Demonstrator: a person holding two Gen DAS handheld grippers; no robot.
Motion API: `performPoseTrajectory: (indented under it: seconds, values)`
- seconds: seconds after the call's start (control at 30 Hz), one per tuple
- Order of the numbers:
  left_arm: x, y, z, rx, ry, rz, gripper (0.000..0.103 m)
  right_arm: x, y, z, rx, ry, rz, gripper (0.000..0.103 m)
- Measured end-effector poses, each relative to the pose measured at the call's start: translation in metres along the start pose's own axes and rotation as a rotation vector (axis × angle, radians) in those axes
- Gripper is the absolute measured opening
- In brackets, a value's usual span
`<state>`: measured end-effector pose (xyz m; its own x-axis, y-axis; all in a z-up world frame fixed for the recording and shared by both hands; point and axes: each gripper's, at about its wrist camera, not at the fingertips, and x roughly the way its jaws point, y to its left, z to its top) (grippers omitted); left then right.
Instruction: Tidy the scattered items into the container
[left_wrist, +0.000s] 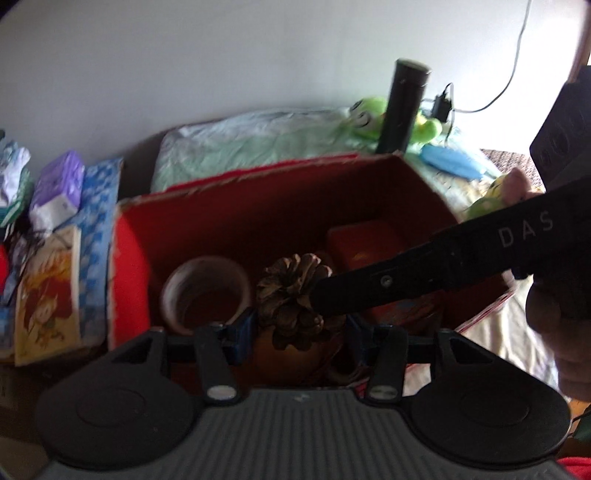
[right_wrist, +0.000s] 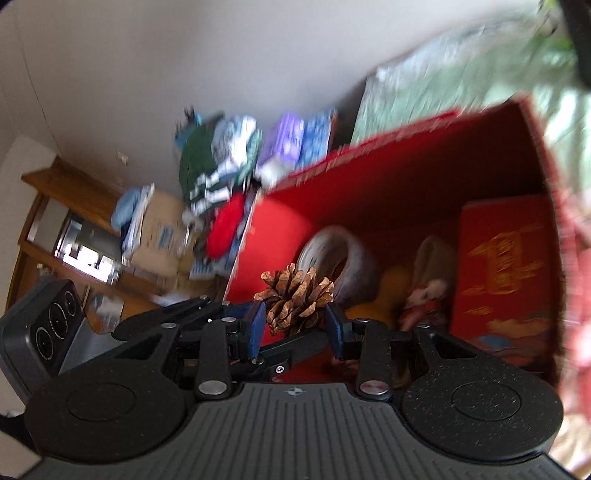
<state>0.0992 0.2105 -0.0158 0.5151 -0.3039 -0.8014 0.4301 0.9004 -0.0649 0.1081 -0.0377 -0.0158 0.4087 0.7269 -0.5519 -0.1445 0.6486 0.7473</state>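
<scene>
A brown pinecone (right_wrist: 295, 299) sits between the blue pads of my right gripper (right_wrist: 295, 325), which is shut on it above the open red box (right_wrist: 369, 177). In the left wrist view the same pinecone (left_wrist: 291, 295) hangs over the red box (left_wrist: 258, 199), with the right gripper's black finger (left_wrist: 369, 288) reaching in from the right. My left gripper (left_wrist: 299, 332) is open just below and around the pinecone, not pressing it. Inside the box lie a roll of tape (left_wrist: 205, 291), a red packet (right_wrist: 506, 273) and an orange round thing (left_wrist: 288, 354).
A book with a cartoon cover (left_wrist: 48, 295) and piled bags (left_wrist: 55, 188) lie left of the box. A dark cylinder (left_wrist: 400, 107), green plush toys (left_wrist: 373, 114) and a pale green bedcover (left_wrist: 258, 144) are behind it. A wooden shelf (right_wrist: 74, 229) stands far left.
</scene>
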Motion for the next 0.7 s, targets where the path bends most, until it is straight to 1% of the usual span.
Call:
performPoseTrajectory:
  seconds: [0.1, 0.17, 0.23, 0.33, 0.37, 0.4, 0.5, 0.63, 0.67, 0.7]
  values:
    - [0.005, 0.012, -0.004, -0.008, 0.06, 0.026, 0.052, 0.025, 0.001, 0.006, 0.021, 0.097, 0.013, 0.038]
    - [0.011, 0.019, -0.007, -0.021, 0.095, 0.028, 0.052, 0.039, 0.002, 0.009, 0.042, 0.161, 0.012, 0.038]
    - [0.012, 0.026, -0.009, -0.043, 0.107, 0.021, 0.052, 0.05, 0.001, 0.012, 0.054, 0.214, 0.008, 0.038]
    - [0.017, 0.026, -0.008, -0.011, 0.126, 0.046, 0.053, 0.06, -0.002, 0.018, 0.07, 0.265, 0.021, 0.038]
    - [0.019, 0.025, -0.008, -0.001, 0.135, 0.051, 0.054, 0.064, -0.004, 0.02, 0.075, 0.284, 0.02, 0.036]
    - [0.02, 0.025, -0.006, 0.006, 0.143, 0.048, 0.056, 0.067, -0.005, 0.021, 0.078, 0.303, 0.014, 0.034]
    - [0.024, 0.026, 0.0, 0.004, 0.182, 0.029, 0.059, 0.079, -0.012, 0.021, 0.11, 0.369, -0.004, 0.034]
    - [0.032, 0.02, 0.004, 0.055, 0.223, 0.059, 0.06, 0.09, -0.015, 0.019, 0.103, 0.415, -0.027, 0.034]
    - [0.034, 0.018, 0.006, 0.063, 0.228, 0.043, 0.055, 0.093, -0.014, 0.019, 0.096, 0.42, -0.039, 0.034]
    - [0.035, 0.017, 0.008, 0.063, 0.236, 0.007, 0.057, 0.095, -0.014, 0.02, 0.086, 0.423, -0.049, 0.034]
